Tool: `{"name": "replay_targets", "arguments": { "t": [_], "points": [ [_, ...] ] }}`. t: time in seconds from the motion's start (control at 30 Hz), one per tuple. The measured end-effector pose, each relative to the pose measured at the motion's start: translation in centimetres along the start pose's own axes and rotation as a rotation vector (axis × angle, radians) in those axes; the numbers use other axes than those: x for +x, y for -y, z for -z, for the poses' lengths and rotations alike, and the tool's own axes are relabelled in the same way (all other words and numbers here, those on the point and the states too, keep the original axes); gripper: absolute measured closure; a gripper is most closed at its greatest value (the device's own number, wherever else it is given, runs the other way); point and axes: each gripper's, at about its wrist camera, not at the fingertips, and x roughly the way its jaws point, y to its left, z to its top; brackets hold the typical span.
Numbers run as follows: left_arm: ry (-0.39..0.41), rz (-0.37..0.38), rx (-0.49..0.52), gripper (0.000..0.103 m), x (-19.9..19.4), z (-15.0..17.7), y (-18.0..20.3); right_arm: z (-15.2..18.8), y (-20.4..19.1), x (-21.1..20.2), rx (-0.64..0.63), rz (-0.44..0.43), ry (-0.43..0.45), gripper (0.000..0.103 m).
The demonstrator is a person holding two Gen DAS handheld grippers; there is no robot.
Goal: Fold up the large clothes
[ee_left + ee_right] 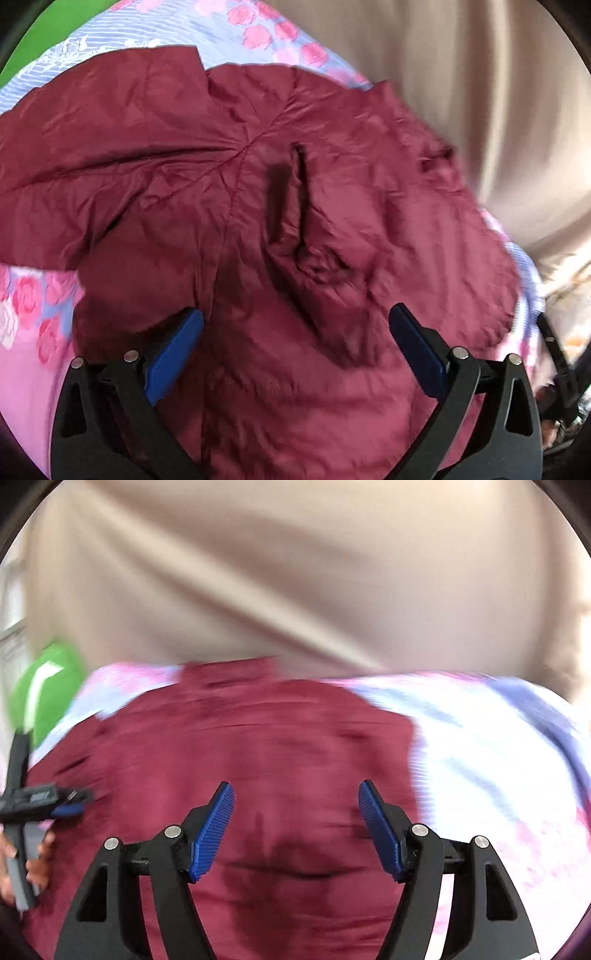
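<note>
A dark red jacket (280,206) lies spread and rumpled on a bedsheet (33,332) printed with pink roses, a beige curtain (480,92) hanging behind it. The left gripper (295,325) hangs over the cloth with its blue pads (177,350) wide apart and nothing between them. The right gripper (295,805) is above the jacket (258,738) too, jaws apart and empty, its view blurred. Something green (51,686) sits at the bed's far corner.

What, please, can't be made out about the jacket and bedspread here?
- Right wrist view: jacket folds and bedspread pattern, smeared by motion blur.
- Left wrist view: jacket's near hem, cut off by the bottom edge behind the left tongs.
- Jacket's underside: hidden in both views.
</note>
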Motion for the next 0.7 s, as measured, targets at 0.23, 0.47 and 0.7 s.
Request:
{"name": "replay_targets", "arguments": {
  "t": [0.23,0.47,0.7],
  "points": [
    [-0.016,0.06,0.084,0.056,2.1,-2.5,3.0,0.2,7.4,4.0,0.241,0.038,-0.083,0.034],
    [0.184,0.073,0.199,0.095,-1.8,-6.2,5.6,-0.6,5.7,4.9,0.23,-0.027,-0.049,0.096],
    [0.089,-0.102,0.248,0.103,5.3,-5.9,4.4,2.2,7.9,8.8,0.213,0.052,-0.184,0.095]
  ]
}}
